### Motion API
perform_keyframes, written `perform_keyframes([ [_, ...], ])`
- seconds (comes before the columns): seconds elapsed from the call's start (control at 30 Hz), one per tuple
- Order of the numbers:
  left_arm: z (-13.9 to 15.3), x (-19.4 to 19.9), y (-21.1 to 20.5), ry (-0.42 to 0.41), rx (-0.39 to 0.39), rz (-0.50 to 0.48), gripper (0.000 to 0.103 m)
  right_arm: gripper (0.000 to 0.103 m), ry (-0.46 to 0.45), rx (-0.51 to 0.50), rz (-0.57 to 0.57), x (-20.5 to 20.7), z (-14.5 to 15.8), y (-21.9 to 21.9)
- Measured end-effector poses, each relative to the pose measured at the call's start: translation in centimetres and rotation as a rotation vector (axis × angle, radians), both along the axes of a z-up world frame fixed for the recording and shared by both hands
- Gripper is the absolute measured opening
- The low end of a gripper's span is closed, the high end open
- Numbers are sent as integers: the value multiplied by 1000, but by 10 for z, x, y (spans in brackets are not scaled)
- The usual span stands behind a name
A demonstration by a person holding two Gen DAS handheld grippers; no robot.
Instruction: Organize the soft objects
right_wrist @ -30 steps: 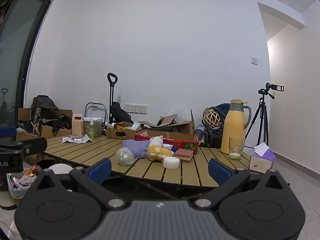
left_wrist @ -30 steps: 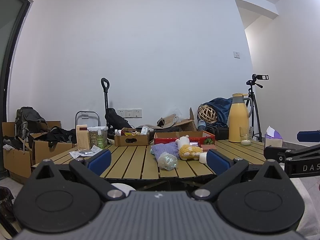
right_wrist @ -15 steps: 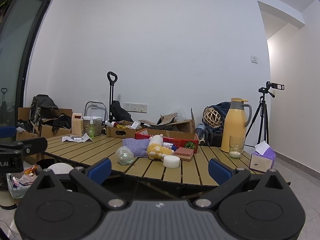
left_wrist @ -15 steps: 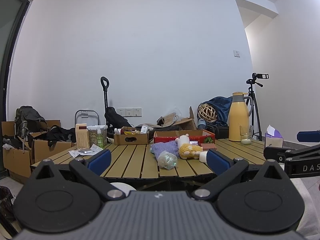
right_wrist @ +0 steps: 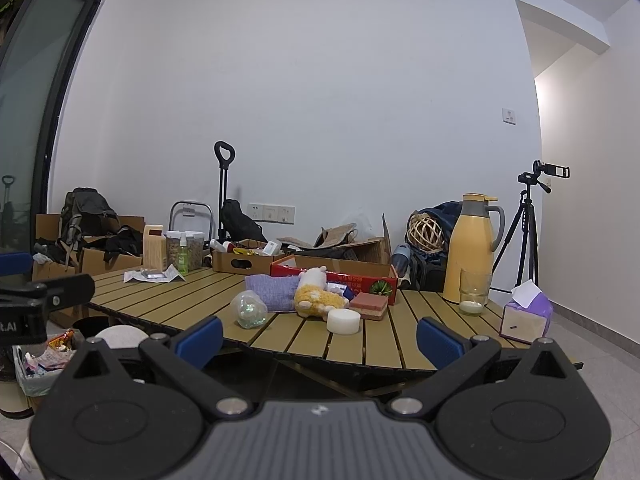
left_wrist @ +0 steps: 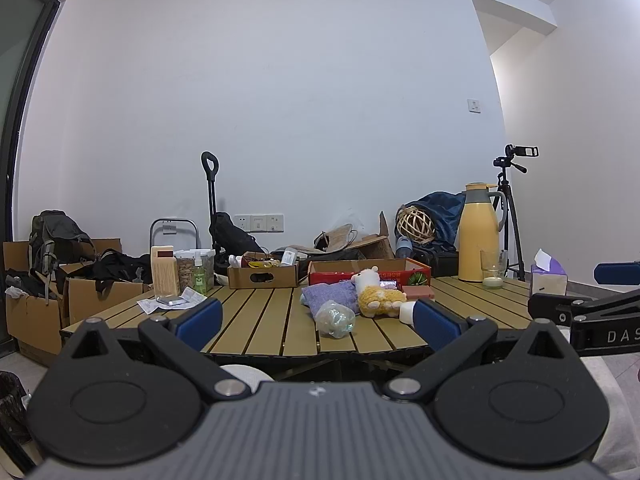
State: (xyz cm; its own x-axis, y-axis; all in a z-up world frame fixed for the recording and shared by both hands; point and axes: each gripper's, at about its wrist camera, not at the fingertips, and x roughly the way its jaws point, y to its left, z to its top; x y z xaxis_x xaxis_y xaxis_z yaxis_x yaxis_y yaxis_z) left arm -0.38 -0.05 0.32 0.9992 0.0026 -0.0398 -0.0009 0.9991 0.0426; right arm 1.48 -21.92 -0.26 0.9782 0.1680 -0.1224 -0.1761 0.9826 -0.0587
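Observation:
On the slatted wooden table (left_wrist: 260, 320) (right_wrist: 404, 340) lie a yellow-and-white plush llama (left_wrist: 374, 294) (right_wrist: 316, 294), a folded purple cloth (left_wrist: 330, 295) (right_wrist: 272, 294), a clear crumpled plastic bag (left_wrist: 334, 318) (right_wrist: 249, 310), a white round sponge (right_wrist: 343, 321) and a pink sponge block (right_wrist: 370, 303). A red cardboard box (left_wrist: 368, 270) (right_wrist: 340, 274) stands behind them. My left gripper (left_wrist: 318, 320) and right gripper (right_wrist: 318, 340) are both open, empty, and held short of the table's near edge.
A yellow thermos (right_wrist: 470, 248), a glass with a candle (right_wrist: 474, 292) and a purple tissue box (right_wrist: 524, 316) stand at the table's right. Small cardboard box (left_wrist: 262, 274), jars and papers sit at the back left. A bin (right_wrist: 40, 360) and boxes are on the floor left.
Both views have risen very slightly, so the table sits a little lower in frame. Nothing on the table has moved, and both grippers stay open.

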Motion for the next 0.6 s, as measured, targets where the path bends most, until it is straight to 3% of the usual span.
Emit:
perform_keyframes([
  [0.6, 0, 0, 0, 1, 0, -1, 103, 103, 3, -2, -3, 3, 0, -1],
])
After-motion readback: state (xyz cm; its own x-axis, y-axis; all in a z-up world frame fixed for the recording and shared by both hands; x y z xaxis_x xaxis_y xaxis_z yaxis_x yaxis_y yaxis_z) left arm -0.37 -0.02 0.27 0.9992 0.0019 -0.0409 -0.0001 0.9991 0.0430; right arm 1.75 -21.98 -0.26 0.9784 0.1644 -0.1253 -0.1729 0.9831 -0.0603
